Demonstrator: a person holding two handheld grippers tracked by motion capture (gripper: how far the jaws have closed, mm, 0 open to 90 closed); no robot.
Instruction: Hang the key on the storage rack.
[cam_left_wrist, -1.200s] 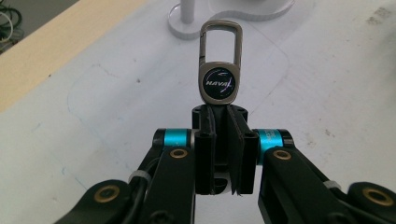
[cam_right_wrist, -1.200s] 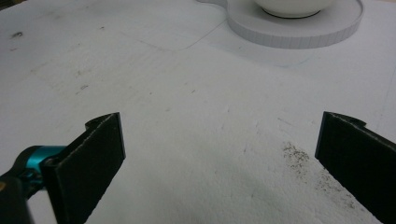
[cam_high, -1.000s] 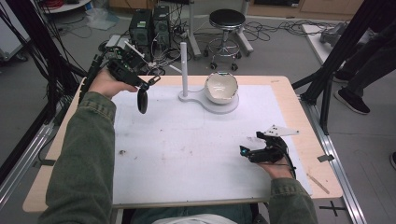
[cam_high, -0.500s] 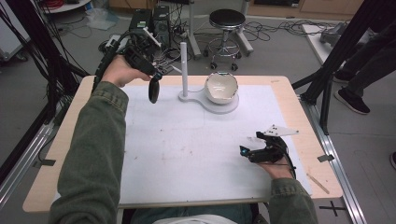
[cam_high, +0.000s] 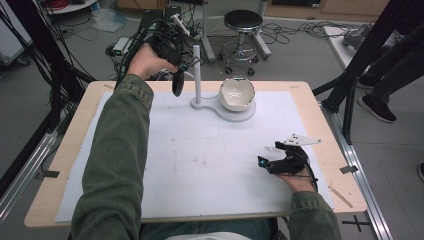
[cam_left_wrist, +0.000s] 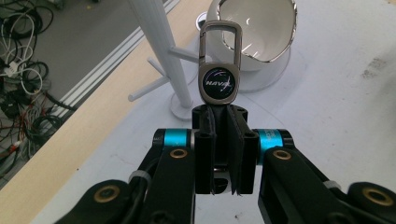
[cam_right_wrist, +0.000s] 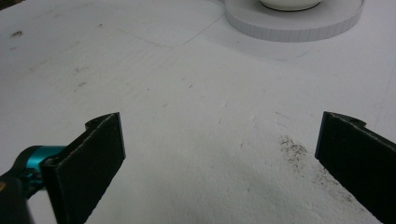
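Observation:
My left gripper (cam_high: 176, 64) is raised over the table's far left edge, shut on a black key fob (cam_high: 177, 83) with a metal clip. In the left gripper view the fob (cam_left_wrist: 218, 83) stands up from the gripper (cam_left_wrist: 225, 122), and its clip loop (cam_left_wrist: 222, 41) is close to the pegs of a white stand (cam_left_wrist: 161, 51). That stand (cam_high: 196, 75) shares a white base with a white bowl (cam_high: 237, 93). My right gripper (cam_high: 267, 163) rests on the white mat (cam_high: 200, 165) near the right front, open, and nothing lies between its fingers (cam_right_wrist: 93, 154).
The stand's round base (cam_right_wrist: 294, 21) lies ahead of the right gripper. Behind the table are a stool (cam_high: 242, 22), cables and equipment boxes (cam_high: 122, 47). A black frame post (cam_high: 350, 90) and a person's legs (cam_high: 395, 75) are at the right.
My left gripper has carried the key fob farther from me and to the right, up to the white stand. The right gripper has stayed put.

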